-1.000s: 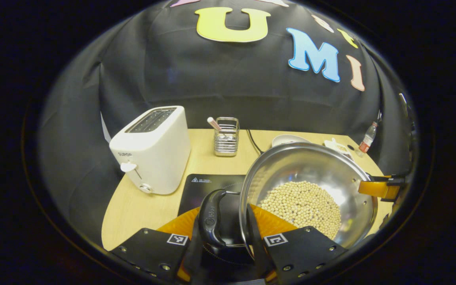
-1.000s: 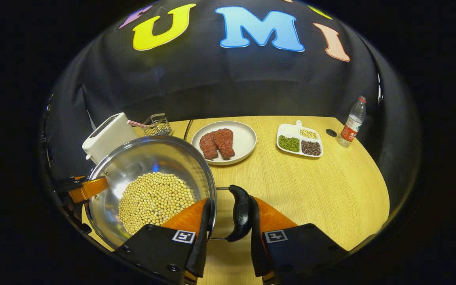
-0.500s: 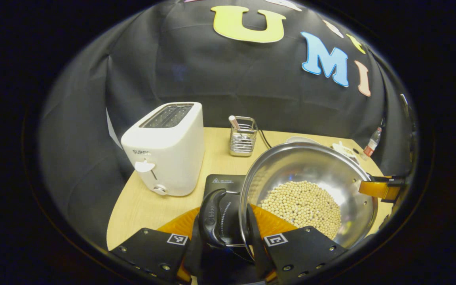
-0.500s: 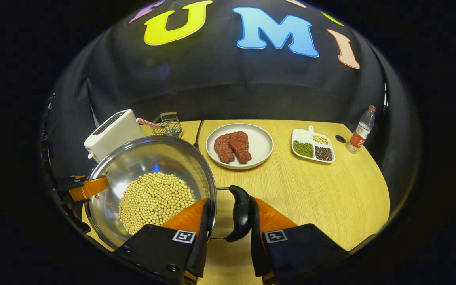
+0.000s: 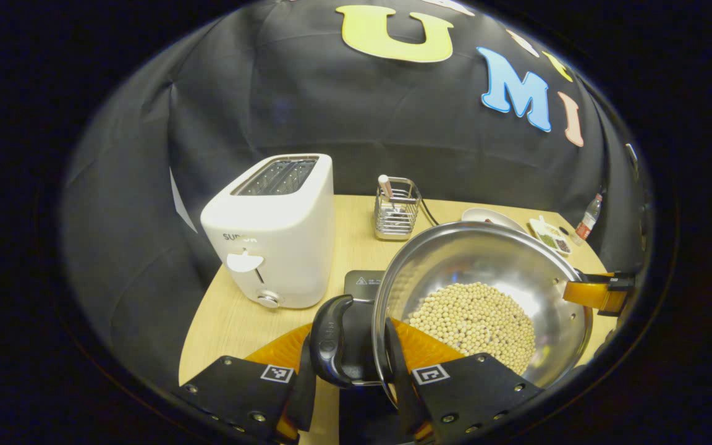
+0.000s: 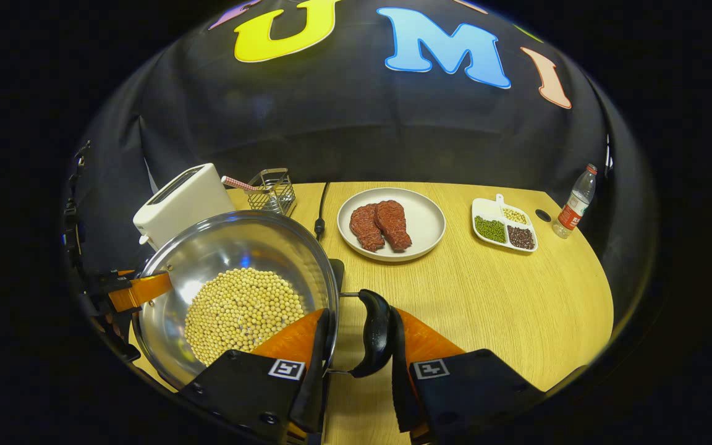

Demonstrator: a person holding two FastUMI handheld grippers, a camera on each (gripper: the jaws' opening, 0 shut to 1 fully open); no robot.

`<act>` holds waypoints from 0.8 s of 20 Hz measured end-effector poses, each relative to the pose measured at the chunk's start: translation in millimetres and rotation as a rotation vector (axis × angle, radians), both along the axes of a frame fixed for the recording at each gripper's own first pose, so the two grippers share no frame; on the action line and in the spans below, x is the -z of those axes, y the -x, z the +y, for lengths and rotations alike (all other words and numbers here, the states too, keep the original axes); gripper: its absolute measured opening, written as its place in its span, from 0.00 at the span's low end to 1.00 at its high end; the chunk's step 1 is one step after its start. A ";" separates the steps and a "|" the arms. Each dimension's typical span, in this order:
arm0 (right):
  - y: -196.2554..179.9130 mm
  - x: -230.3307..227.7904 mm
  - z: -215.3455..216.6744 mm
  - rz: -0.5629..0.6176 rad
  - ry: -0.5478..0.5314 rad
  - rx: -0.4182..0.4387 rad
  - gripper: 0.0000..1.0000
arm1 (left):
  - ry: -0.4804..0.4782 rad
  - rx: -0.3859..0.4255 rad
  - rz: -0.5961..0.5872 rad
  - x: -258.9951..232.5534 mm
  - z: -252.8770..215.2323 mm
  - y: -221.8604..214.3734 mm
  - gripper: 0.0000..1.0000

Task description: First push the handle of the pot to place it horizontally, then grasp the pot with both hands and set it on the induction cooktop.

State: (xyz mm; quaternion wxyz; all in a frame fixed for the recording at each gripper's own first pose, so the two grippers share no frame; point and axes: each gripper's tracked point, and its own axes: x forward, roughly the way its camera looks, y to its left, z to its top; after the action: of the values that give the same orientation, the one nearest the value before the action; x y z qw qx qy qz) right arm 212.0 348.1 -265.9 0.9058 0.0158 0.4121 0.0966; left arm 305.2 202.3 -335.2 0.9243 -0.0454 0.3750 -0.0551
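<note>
A steel pot (image 5: 486, 272) half full of pale beans (image 5: 473, 318) hangs between the two grippers. My left gripper (image 5: 347, 346) is shut on its black left handle (image 5: 328, 337), one finger by the rim. My right gripper (image 6: 359, 334) is shut on the black right handle (image 6: 373, 330), its other finger inside the rim over the beans (image 6: 241, 309). The black induction cooktop (image 5: 362, 285) lies beneath the pot, mostly hidden; a corner of the cooktop (image 6: 336, 269) peeks out by the rim. Across the pot each view catches the other gripper's orange finger (image 5: 597, 295) (image 6: 139, 290).
A white toaster (image 5: 272, 232) stands close on the left of the cooktop, a wire utensil holder (image 5: 396, 207) behind it. A plate with two red steaks (image 6: 391, 222), a divided dish of beans (image 6: 504, 225) and a water bottle (image 6: 573, 201) sit farther right on the wooden table (image 6: 486, 296).
Both grippers have carried the pot leftward toward the toaster and over the cooktop. The toaster looms larger and the plate has slid right. Both grips are unchanged.
</note>
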 end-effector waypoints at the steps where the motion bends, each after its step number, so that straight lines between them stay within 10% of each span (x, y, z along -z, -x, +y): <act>1: -1.0 -0.5 0.6 -0.003 -0.001 0.003 0.49 | 0.003 -0.001 -0.004 -0.7 0.7 0.9 0.58; 6: -0.7 -0.7 9.9 -0.013 -0.028 -0.037 0.55 | -0.077 -0.022 -0.041 5.7 11.6 -6.4 0.58; 8: -2.0 -4.8 14.3 -0.038 -0.046 -0.059 0.63 | -0.088 -0.009 -0.055 3.7 3.9 -4.4 0.78; 10: -1.4 -15.2 8.2 -0.075 -0.029 -0.062 0.98 | -0.097 -0.035 -0.084 -4.2 6.6 -4.7 0.83; 16: -3.7 -71.2 -29.1 -0.270 -0.002 -0.066 0.96 | -0.072 -0.135 -0.289 -78.0 2.4 1.7 0.83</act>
State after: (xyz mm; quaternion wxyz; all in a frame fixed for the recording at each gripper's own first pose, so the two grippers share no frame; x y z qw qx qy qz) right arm 215.8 319.0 -194.7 0.9495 -0.0099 0.2865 0.1280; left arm 303.6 204.7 -257.2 0.9712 -0.0289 0.2361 0.0146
